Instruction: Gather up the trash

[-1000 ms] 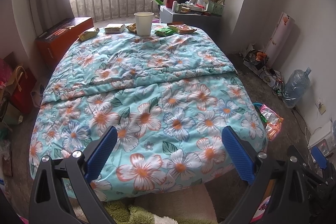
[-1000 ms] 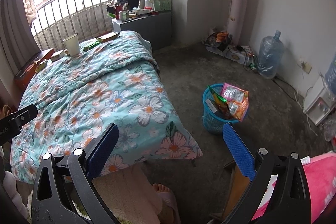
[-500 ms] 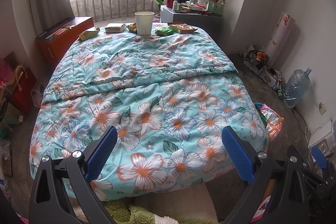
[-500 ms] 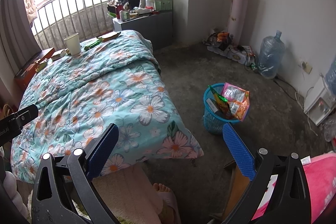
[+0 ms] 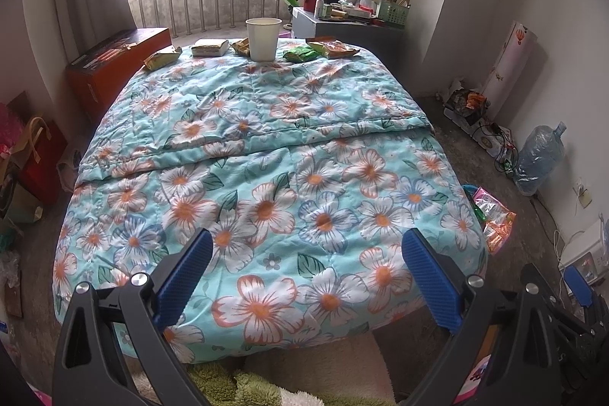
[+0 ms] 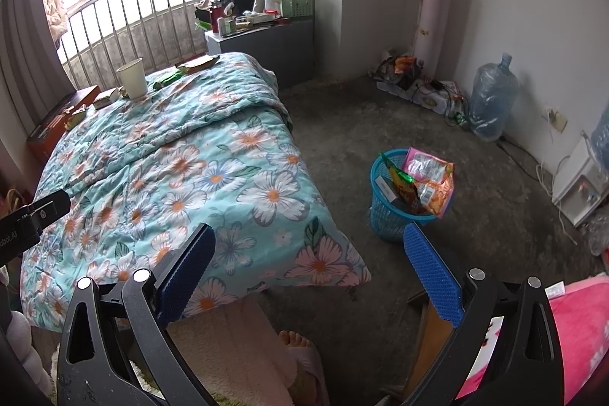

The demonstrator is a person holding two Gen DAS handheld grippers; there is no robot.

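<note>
A white paper cup (image 5: 263, 39) (image 6: 132, 78) stands at the far end of the floral bedspread (image 5: 266, 155) (image 6: 182, 155). Around it lie snack wrappers: a yellow one (image 5: 162, 58), a pale packet (image 5: 210, 47), a green one (image 5: 300, 54) (image 6: 167, 78) and an orange one (image 5: 333, 48) (image 6: 198, 63). A blue trash basket (image 6: 396, 212) stuffed with wrappers (image 6: 426, 181) (image 5: 493, 219) stands on the floor right of the bed. My left gripper (image 5: 306, 271) hangs open over the bed's near end, holding nothing. My right gripper (image 6: 308, 269) is open and empty above the bed's near corner.
A grey nightstand (image 6: 266, 44) cluttered with bottles stands past the bed. An orange box (image 5: 114, 63) lies at the bed's far left. A water jug (image 6: 491, 97), cables and a white roll (image 6: 432, 18) line the right wall. A person's bare foot (image 6: 297, 341) shows below.
Both grippers have crept slightly forward; the view is nearly the same. Nothing was picked up or let go.
</note>
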